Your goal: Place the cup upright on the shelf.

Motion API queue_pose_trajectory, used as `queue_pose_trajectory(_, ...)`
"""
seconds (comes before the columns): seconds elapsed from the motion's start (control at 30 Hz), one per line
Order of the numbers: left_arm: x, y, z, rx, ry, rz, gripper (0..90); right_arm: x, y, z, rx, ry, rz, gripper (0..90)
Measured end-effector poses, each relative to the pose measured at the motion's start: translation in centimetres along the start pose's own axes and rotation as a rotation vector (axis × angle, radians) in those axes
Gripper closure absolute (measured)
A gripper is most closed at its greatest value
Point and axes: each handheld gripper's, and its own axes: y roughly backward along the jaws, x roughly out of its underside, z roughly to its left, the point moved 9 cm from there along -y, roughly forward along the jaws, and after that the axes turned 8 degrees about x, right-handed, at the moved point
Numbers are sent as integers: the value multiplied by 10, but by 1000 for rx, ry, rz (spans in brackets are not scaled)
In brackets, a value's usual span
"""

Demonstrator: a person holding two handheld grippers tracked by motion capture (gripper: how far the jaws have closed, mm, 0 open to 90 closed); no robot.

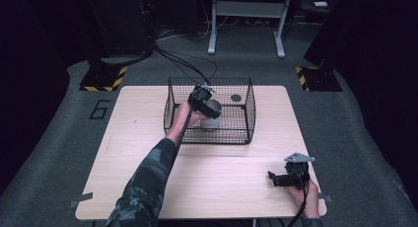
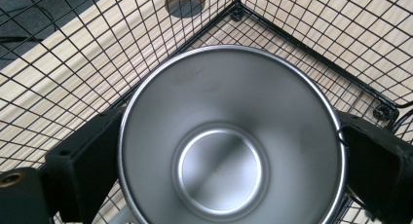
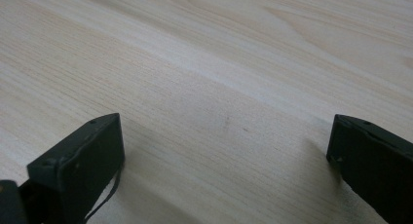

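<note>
A wooden table [image 1: 148, 187] is seen with a black wire basket [image 1: 175, 111] set on its far half. Inside the basket, a shiny metal cup [image 2: 231, 151] is held upright by the left gripper [image 1: 206, 101], whose jaws are pressed on the cup's two sides. The cup looks empty. A round hole [image 2: 185, 2] in the table is seen past the basket wall. The right gripper [image 3: 224, 160] is rested low over the bare wood near the table's front right edge, with its jaws wide apart and nothing between them. The cup is probably best kept level and clear of the wires, so that nothing gets bumped.
</note>
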Motion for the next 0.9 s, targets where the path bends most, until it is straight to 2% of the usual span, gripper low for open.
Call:
queue_pose_trajectory(0.13,2,2,0,0,-18,4,59,0,0,0,0,1,0,0)
queue_pose_trajectory(0.23,2,3,0,2,-12,0,58,0,0,0,0,1,0,0)
queue_pose_trajectory(0.3,1,7,0,22,9,-33,48,0,0,0,-1,1,0,0)
queue_pose_trajectory(0.47,-4,13,-3,11,11,-61,17,0,0,-1,3,7,1,0)
queue_pose_trajectory(0.57,-6,21,-4,7,4,-71,8,0,0,-1,3,7,1,0)
queue_pose_trajectory(0.67,-9,36,-7,13,-14,-90,3,1,0,-1,4,14,2,0)
queue_pose_trajectory(0.7,-9,36,-7,13,-14,-90,3,1,0,-1,4,14,2,0)
queue_pose_trajectory(0.73,-11,44,-11,16,-12,-108,3,1,0,-1,4,15,2,0)
queue_pose_trajectory(0.9,-13,59,-19,12,-38,-117,3,1,0,-1,5,14,1,0)
